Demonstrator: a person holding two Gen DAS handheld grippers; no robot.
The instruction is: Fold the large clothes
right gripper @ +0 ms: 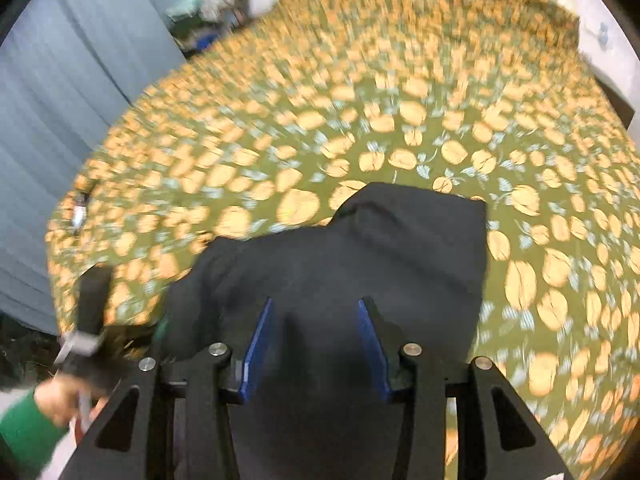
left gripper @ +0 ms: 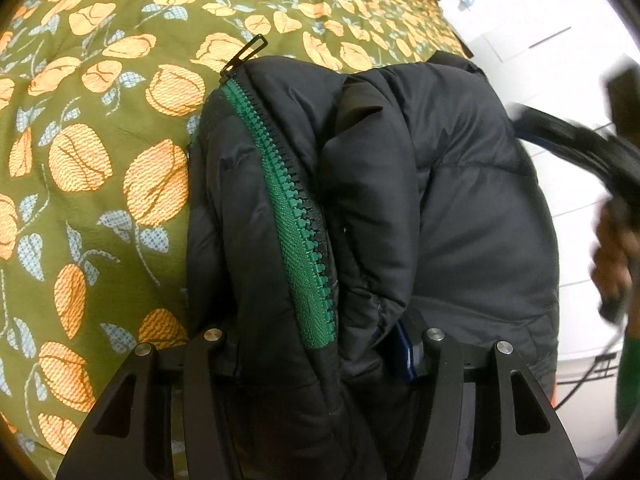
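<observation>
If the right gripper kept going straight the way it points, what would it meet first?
Most likely the black jacket: it fills the space between and ahead of the open right gripper. The floral bedspread lies beyond. Depth is unclear in the blur.

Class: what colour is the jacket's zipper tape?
Green, on the zipper of the black jacket; clearest in the left wrist view.

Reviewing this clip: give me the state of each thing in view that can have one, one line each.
Black puffer jacket: bunched into a thick bundle, resting on the bedspread.
Green zipper: partly undone, teeth exposed; pull tab sticking up at the far end.
Left gripper: shut on the black puffer jacket, fabric packed between the fingers.
Right gripper: open, blue pads apart over the jacket.
Floral bedspread: spread over the bed, slightly wrinkled.
</observation>
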